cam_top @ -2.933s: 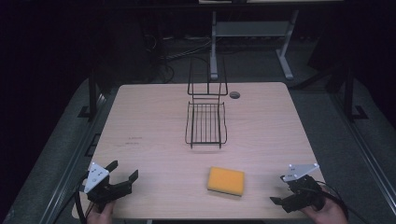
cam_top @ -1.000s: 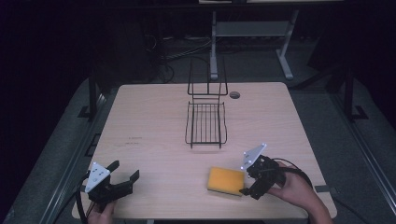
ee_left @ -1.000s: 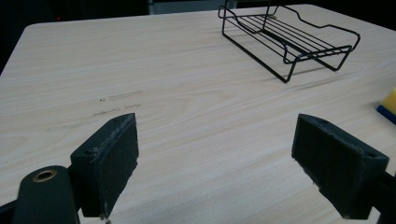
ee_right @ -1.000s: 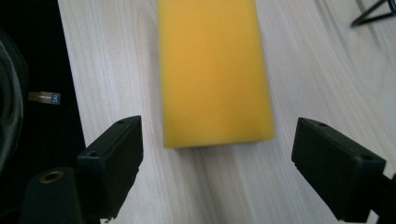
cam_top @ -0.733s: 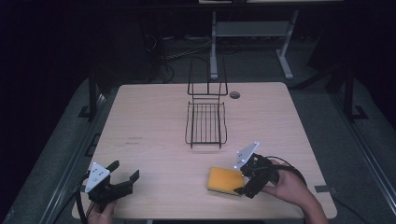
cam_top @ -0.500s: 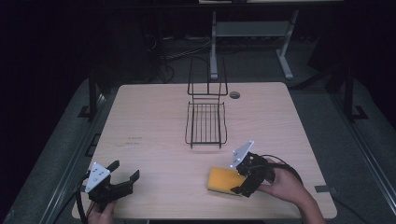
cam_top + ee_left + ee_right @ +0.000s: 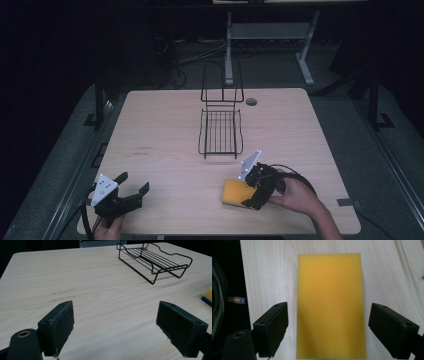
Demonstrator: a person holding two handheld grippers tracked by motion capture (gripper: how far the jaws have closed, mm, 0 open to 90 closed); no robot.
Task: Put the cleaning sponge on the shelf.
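Dark floor and metal stand legs surround the pale wooden table (image 7: 165, 130) in the high view, where a black wire rack (image 7: 220, 131) stands near the middle. Toward the near edge lies the flat yellow rectangular sponge (image 7: 236, 192), with the right gripper (image 7: 253, 190) over its right end and the left gripper (image 7: 134, 186) well apart at the near left corner, its 2 jaws spread and holding nothing. From the left gripper view, the left gripper (image 7: 115, 327) hangs wide open over bare wood, the rack (image 7: 153, 262) far ahead and a corner of the sponge (image 7: 208, 297) at the right edge. From the right gripper view, the right gripper (image 7: 328, 328) is wide open, and the sponge (image 7: 330, 302) lies lengthwise between its 2 jaws, clear of both pads.
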